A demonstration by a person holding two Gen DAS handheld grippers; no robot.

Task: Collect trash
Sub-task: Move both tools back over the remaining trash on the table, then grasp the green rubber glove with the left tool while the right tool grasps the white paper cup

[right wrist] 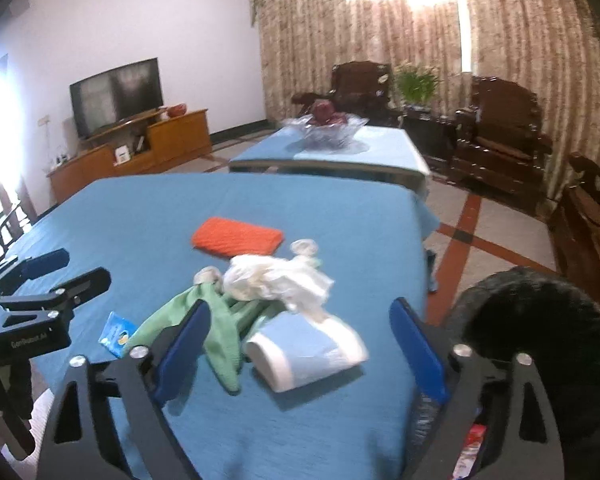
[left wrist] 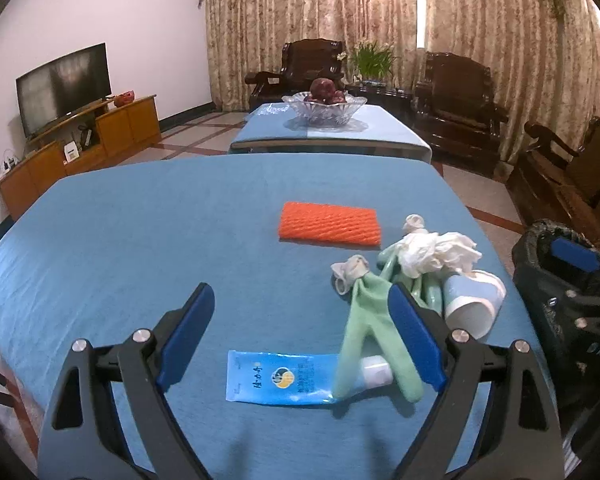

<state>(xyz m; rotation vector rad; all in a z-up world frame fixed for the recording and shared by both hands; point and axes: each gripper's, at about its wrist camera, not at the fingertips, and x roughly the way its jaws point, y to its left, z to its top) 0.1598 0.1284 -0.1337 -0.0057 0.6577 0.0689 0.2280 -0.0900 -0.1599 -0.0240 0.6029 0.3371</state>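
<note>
Both the left gripper point(left wrist: 302, 336) and right gripper point(right wrist: 300, 344) hover with jaws spread and empty over the trash pile point(right wrist: 276, 280), beside the black bin point(right wrist: 540, 320) for easy dropping.

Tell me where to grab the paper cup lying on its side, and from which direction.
Grip the paper cup across its blue middle band, coming down from above with the right gripper, whose open jaws already frame it. It lies tipped over, so the round wall faces up; the rim looks squashed, a poorer hold.

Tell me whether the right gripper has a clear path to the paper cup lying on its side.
Probably yes. The right gripper is open, and the paper cup lies just ahead between its fingers, with nothing on top. Only the green glove lies alongside.
</note>
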